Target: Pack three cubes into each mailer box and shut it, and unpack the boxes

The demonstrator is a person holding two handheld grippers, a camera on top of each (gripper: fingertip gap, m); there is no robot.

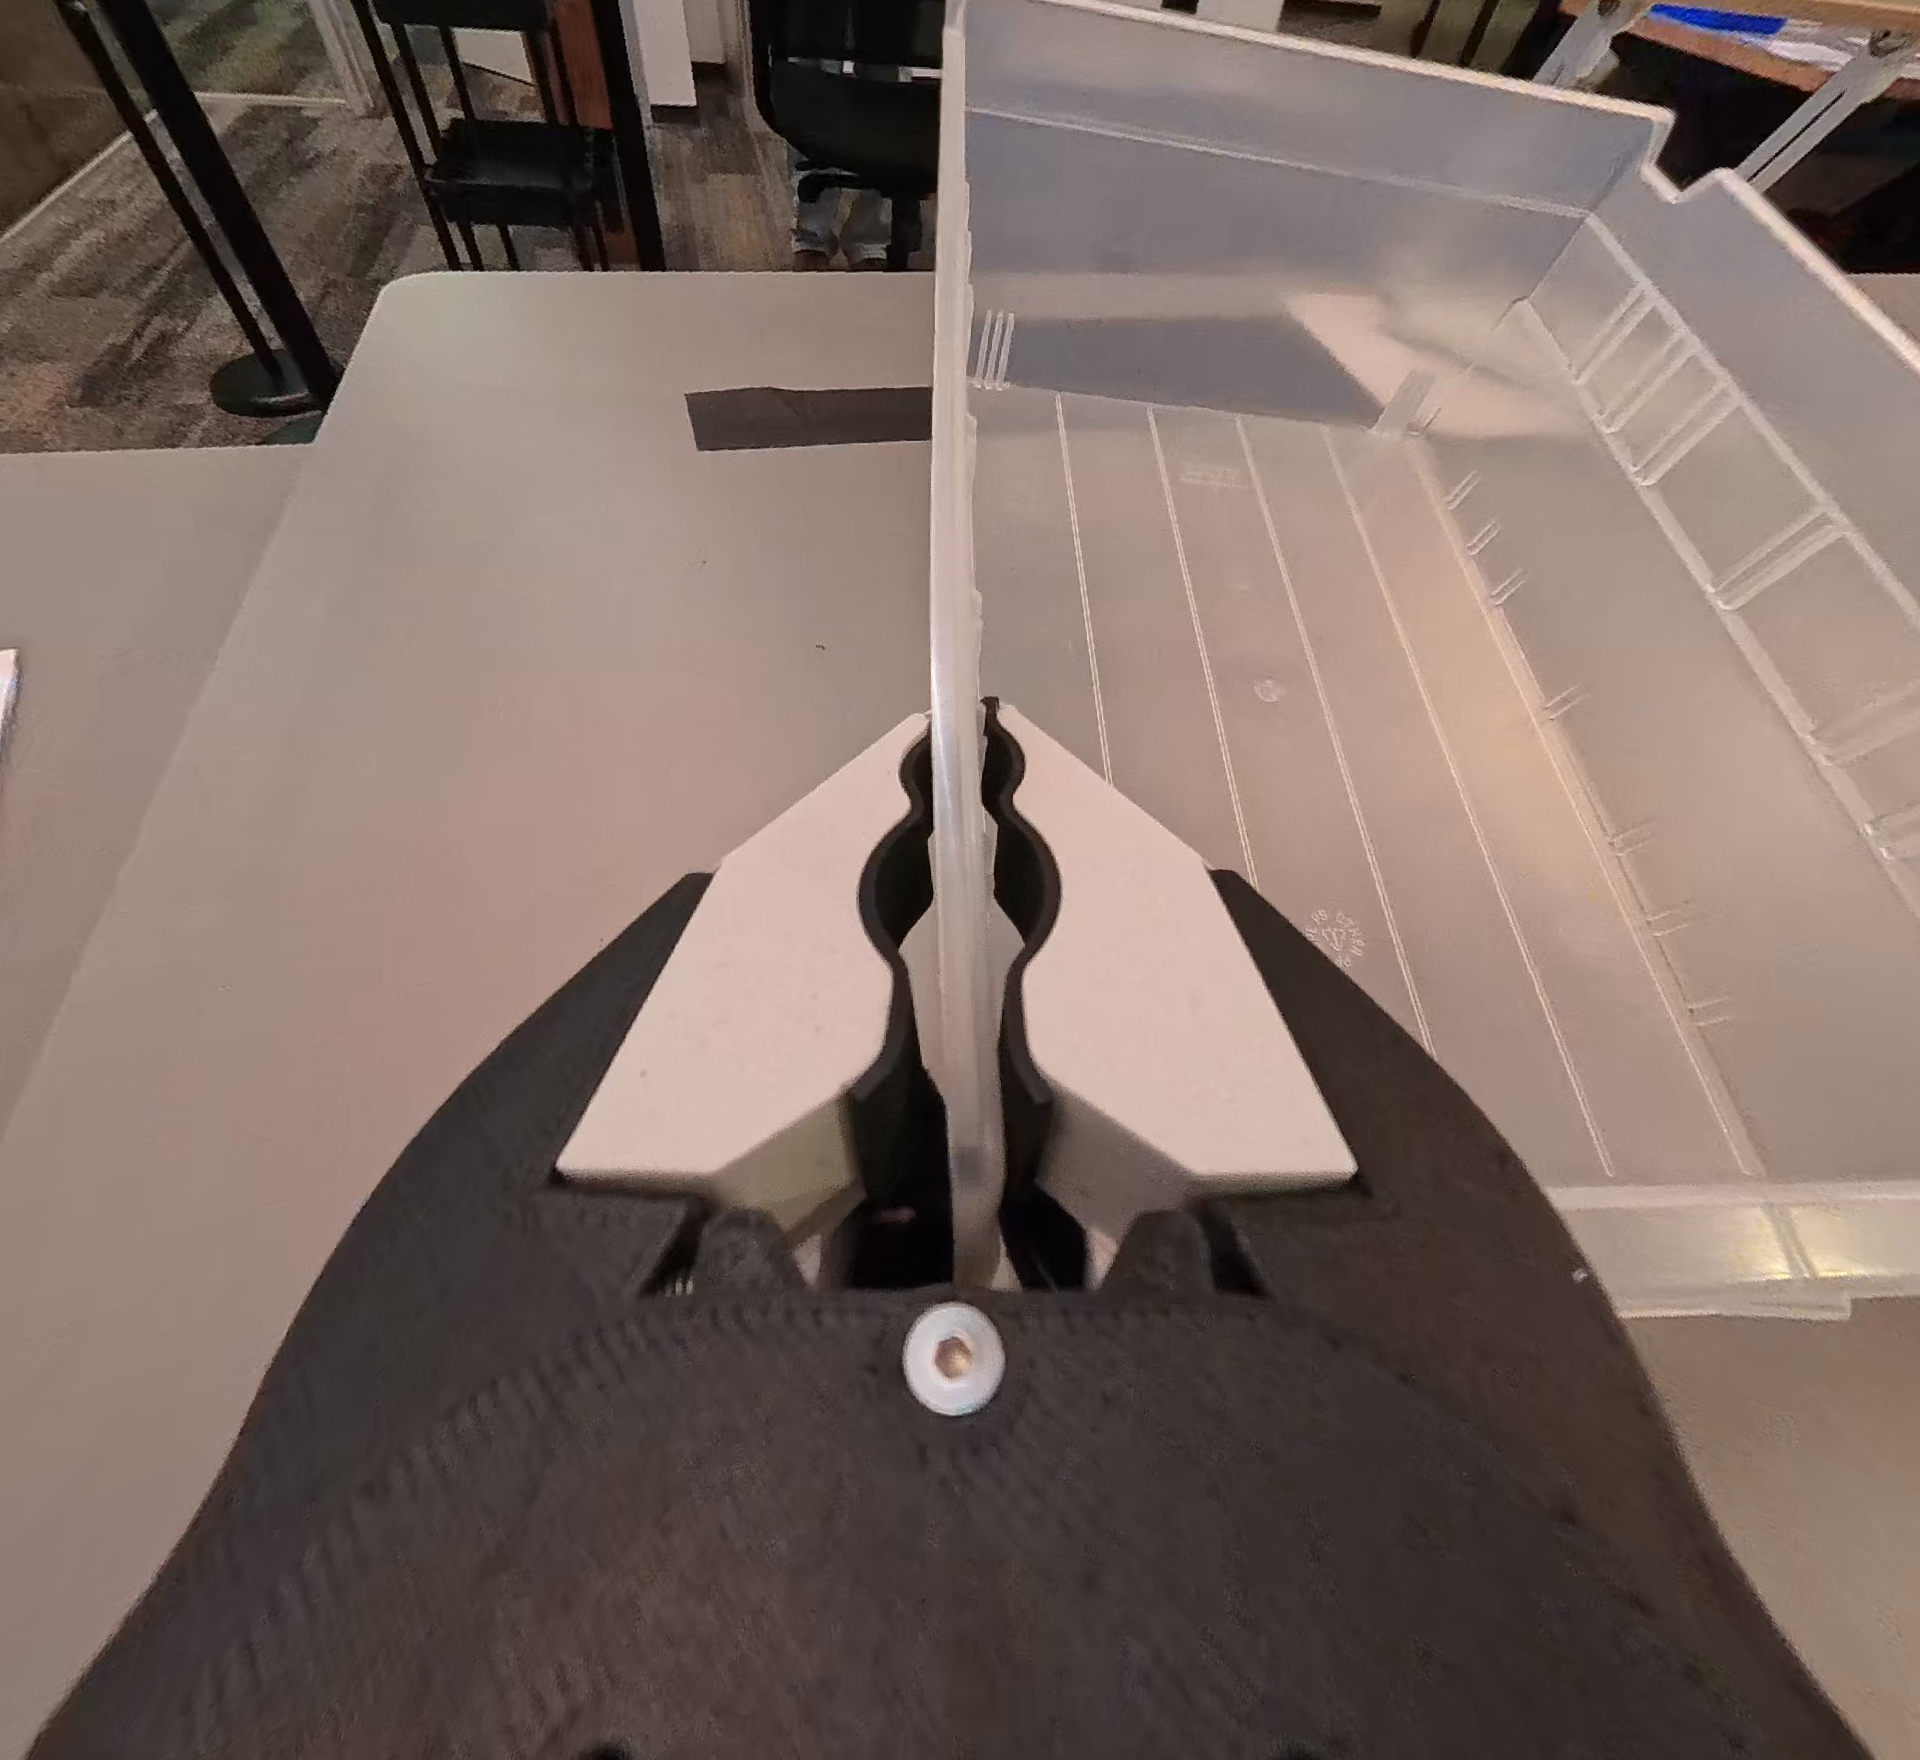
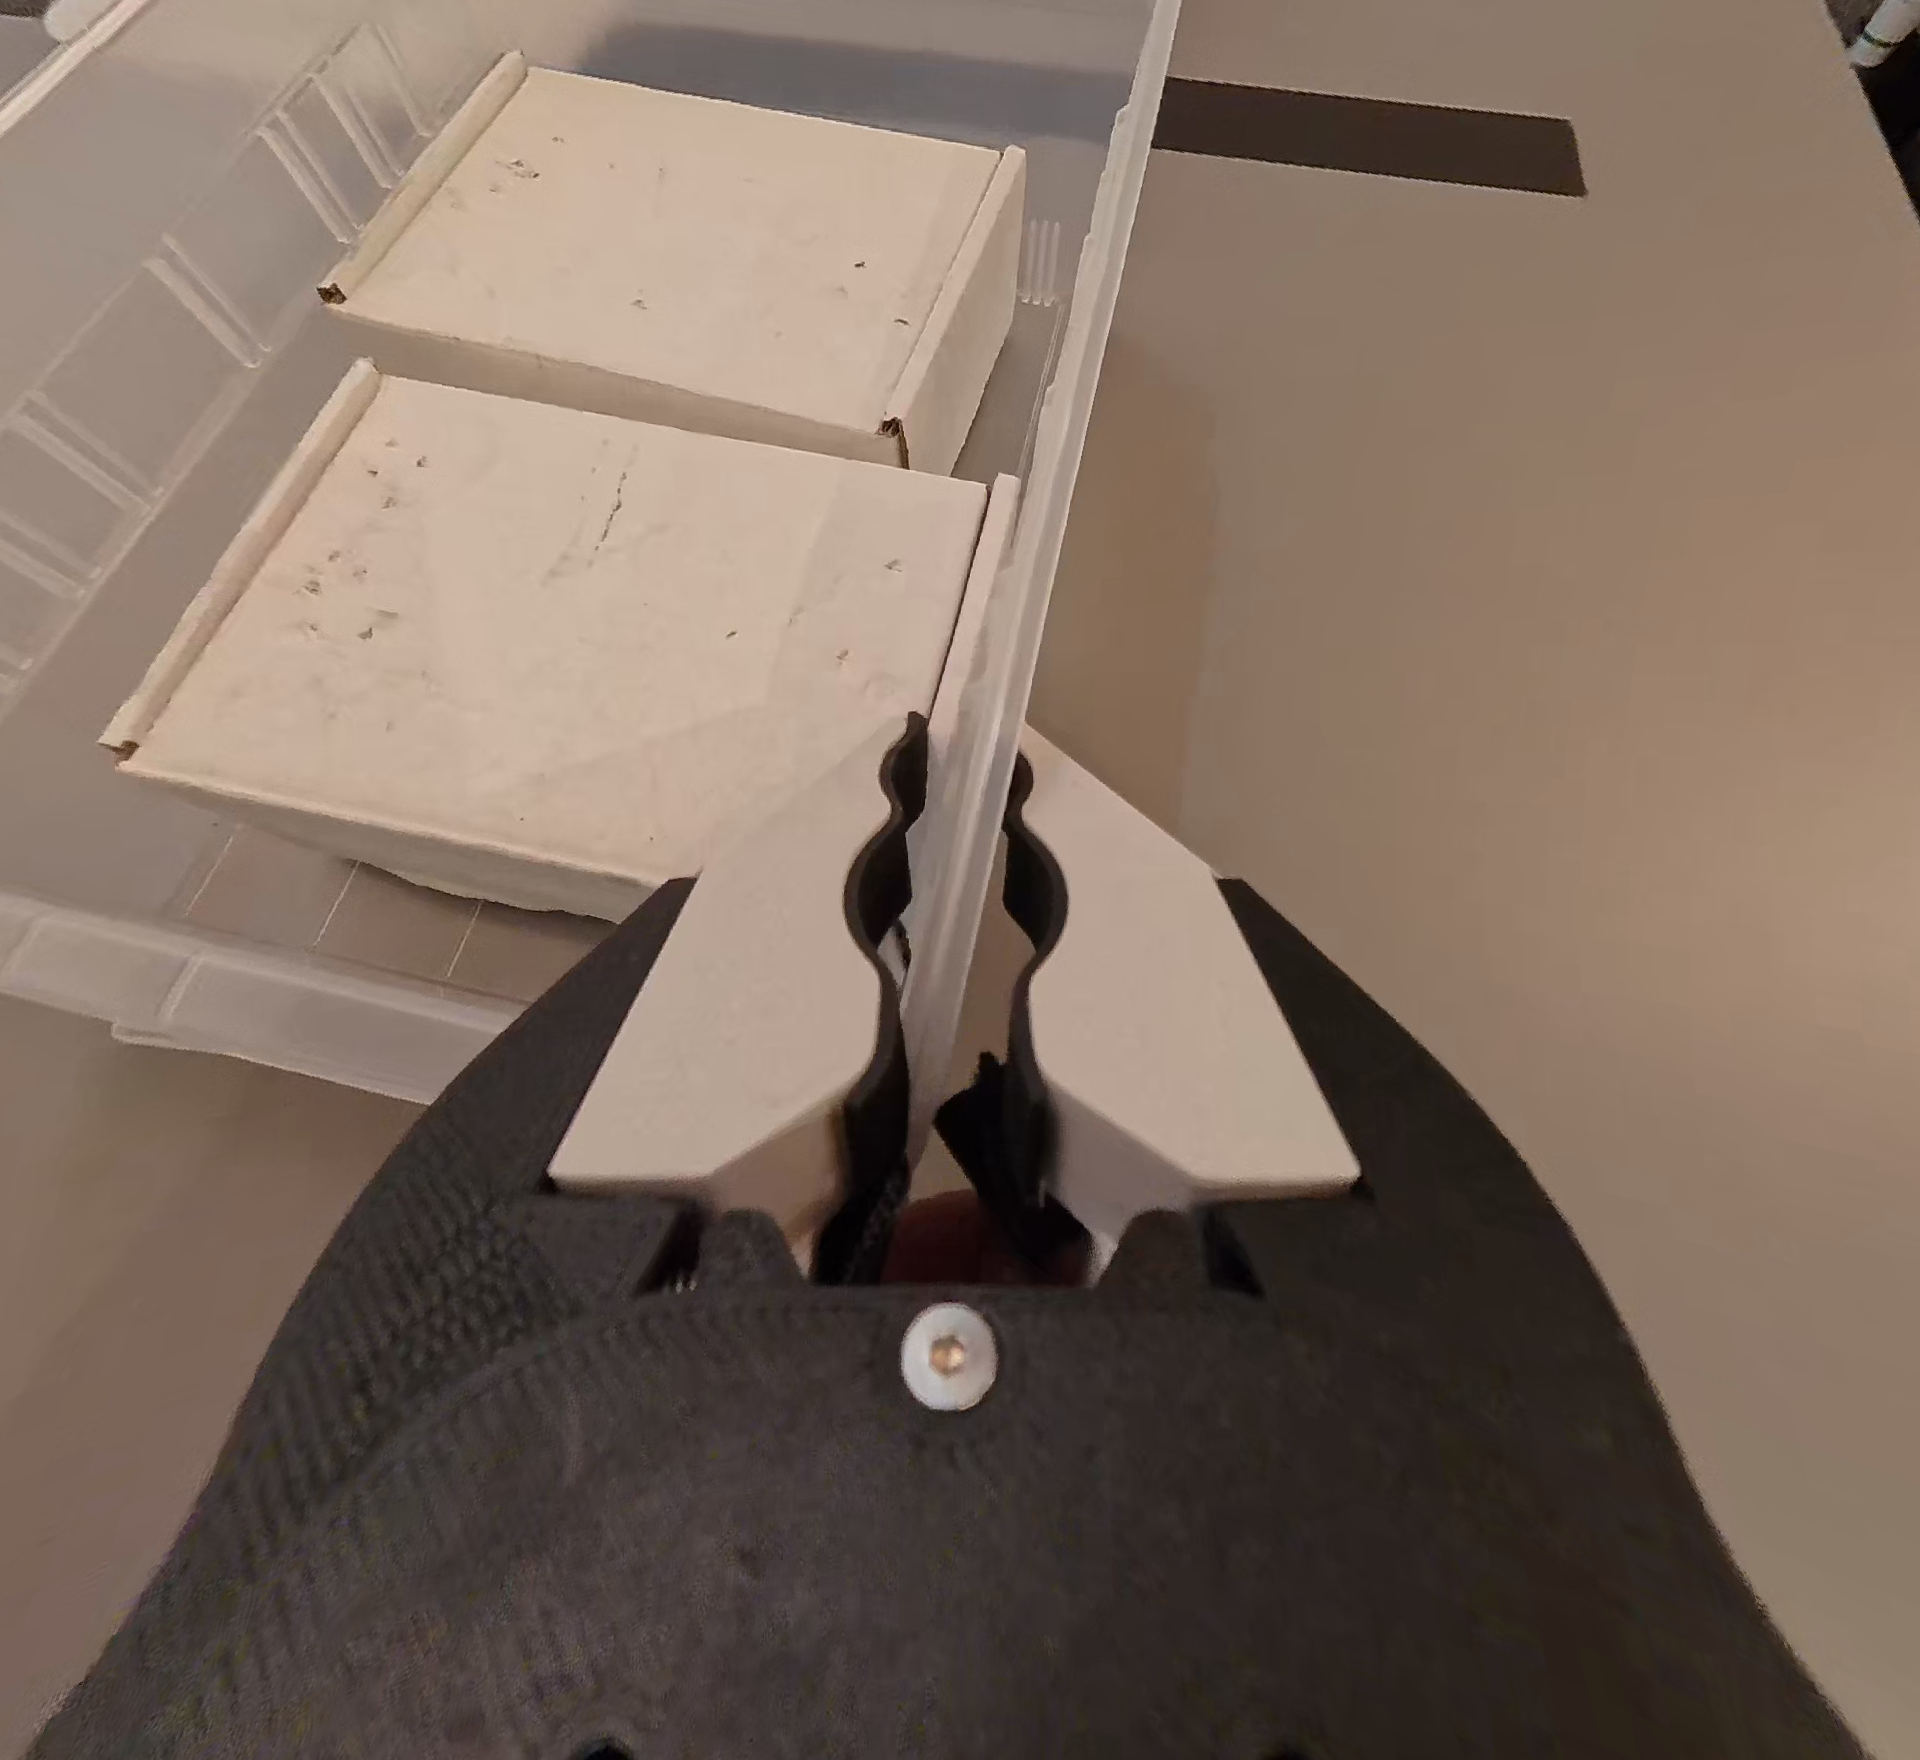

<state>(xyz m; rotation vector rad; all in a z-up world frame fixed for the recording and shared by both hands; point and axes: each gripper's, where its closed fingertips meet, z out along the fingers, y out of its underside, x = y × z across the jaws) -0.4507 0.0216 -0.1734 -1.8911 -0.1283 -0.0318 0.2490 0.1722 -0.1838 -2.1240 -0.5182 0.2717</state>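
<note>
**Two grips, one bin: keep it level**

Two mailer boxes, both shut, lie flat inside the clear plastic bin [image 2: 1101,276]: the near mailer box [image 2: 582,630] just beside your right-hand wall, the far mailer box [image 2: 686,256] close behind it. No cubes are visible in either view.

Your left gripper [image 1: 961,931] has its fingers clamped on the bin's left wall; in that view the stretch of floor ahead carries nothing. Your right gripper [image 2: 956,921] has its fingers closed on the opposite wall, right by the near box's edge.

Judgement: you are shifting or steadying the bin on the bench [image 2: 1507,567] before unpacking. Move both hands together and at equal height, since the thin walls look likely to flex or slip. Avoid twisting. Whether the bin is lifted or resting cannot be told. Set it square to the dark tape strip [image 2: 1371,147] if that marks its place.
</note>
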